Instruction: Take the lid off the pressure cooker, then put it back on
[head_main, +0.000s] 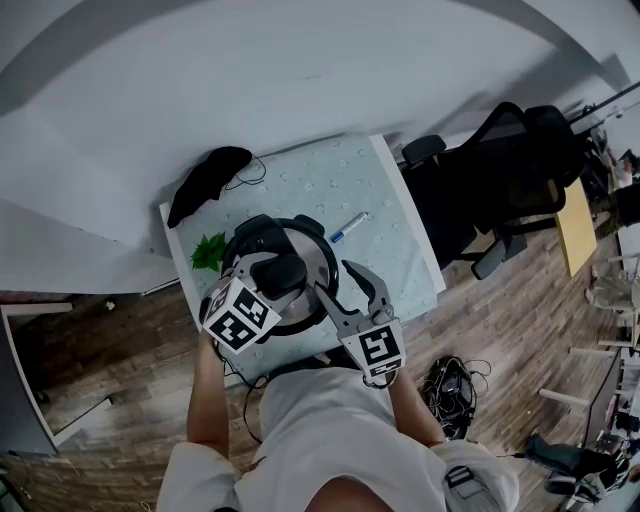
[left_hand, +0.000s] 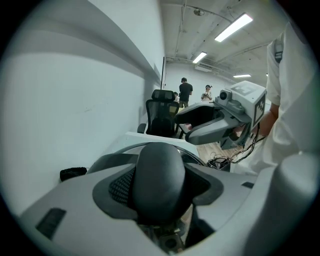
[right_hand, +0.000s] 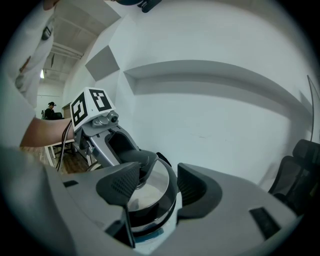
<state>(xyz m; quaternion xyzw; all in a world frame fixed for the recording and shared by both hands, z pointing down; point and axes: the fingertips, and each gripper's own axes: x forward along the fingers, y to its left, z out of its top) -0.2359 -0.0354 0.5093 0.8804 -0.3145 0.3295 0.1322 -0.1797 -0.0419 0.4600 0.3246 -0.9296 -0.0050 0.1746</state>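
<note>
The lid (head_main: 310, 255) sits over the pressure cooker (right_hand: 152, 216) at the middle of a small pale table (head_main: 400, 250); whether it is fully seated cannot be told. Its black handle (left_hand: 160, 172) is clamped between the jaws of the left gripper (head_main: 268, 282), which reaches in from the cooker's near-left side. The right gripper (head_main: 352, 288) hangs at the cooker's near-right edge, jaws spread wide and holding nothing; its own view frames the steel lid and dark rim in the gap between them, and contact cannot be made out. The person stands at the table's near edge, bare forearms behind both tools. On the table, a pen (head_main: 349, 227) lies just right of the cooker; a green leaf (head_main: 208, 252) lies at its left; a black cloth (head_main: 207, 180) is bunched at the far-left corner, hanging over the edge. Black office chairs (head_main: 500, 170) stand right of the table on a wood floor (head_main: 130, 400); a white wall runs behind.
</note>
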